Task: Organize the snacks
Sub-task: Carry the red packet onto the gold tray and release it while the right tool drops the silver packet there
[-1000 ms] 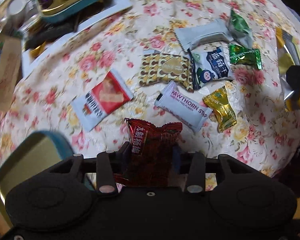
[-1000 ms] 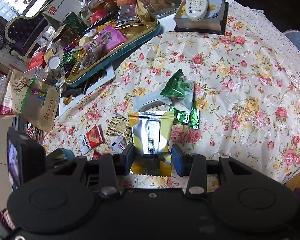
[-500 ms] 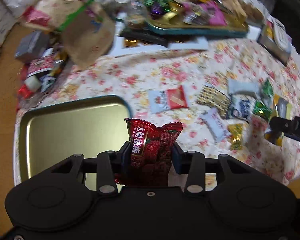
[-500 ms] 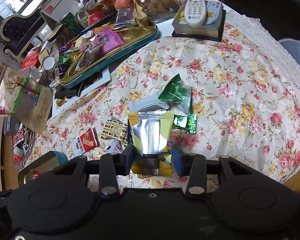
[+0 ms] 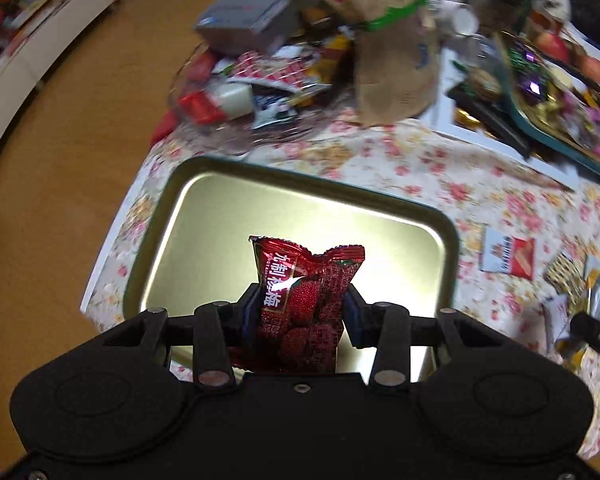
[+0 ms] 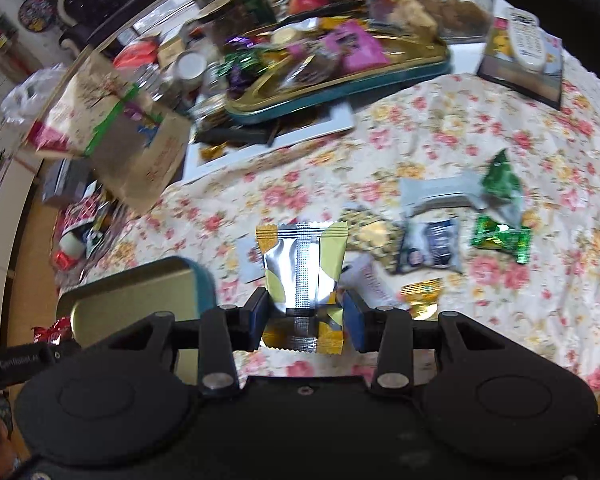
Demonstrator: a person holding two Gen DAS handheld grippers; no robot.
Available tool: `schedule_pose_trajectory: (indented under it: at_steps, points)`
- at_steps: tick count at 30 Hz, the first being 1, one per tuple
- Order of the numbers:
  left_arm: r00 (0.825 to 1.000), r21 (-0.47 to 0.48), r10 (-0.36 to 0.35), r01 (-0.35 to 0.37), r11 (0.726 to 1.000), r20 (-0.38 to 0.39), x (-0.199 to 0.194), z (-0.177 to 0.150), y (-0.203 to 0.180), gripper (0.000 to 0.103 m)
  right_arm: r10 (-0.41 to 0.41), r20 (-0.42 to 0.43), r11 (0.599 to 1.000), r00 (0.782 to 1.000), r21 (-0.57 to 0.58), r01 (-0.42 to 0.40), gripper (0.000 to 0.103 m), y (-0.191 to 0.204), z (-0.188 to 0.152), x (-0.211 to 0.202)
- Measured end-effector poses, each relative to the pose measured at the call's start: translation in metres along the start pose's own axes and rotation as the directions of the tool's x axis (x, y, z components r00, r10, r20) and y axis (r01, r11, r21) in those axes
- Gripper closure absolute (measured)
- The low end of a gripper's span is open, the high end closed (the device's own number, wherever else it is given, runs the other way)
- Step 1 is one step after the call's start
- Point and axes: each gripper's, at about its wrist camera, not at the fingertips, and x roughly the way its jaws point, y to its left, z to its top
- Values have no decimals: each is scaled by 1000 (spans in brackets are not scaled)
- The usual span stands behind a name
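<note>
Two wrapped snacks held up over a counter [image 6: 460,128] under a flowered cloth.

The gold tin tray [image 5: 228,216], its inside bare, is the landmark, sitting at the counter's near corner. Directly above its floor, the left gripper [image 5: 300,312] has its fingers pinching a red bayberry candy packet [image 5: 304,304] upright. Beside the tray's right edge, the right gripper [image 6: 306,316] has its fingers clamped on a silver-and-yellow sachet [image 6: 300,268], also upright. Further right of the tray, loose snacks lie on the cloth: a dark blue packet [image 6: 432,244], a green candy [image 6: 500,236] and a gold candy [image 6: 422,296].
</note>
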Motion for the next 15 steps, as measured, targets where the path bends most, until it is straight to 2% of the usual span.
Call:
schedule_pose_trajectory:
  at_steps: [4,15]
  points:
    - [1000,-59,11,-11,998,-6,2,4,21,53,28,-23,999,999,-43,-29,60,28,-8,8]
    - [1000,-95,-12,14,995,25,-5,6,44,52,128,-64,981,990,-141,-136,60,95,-28,19]
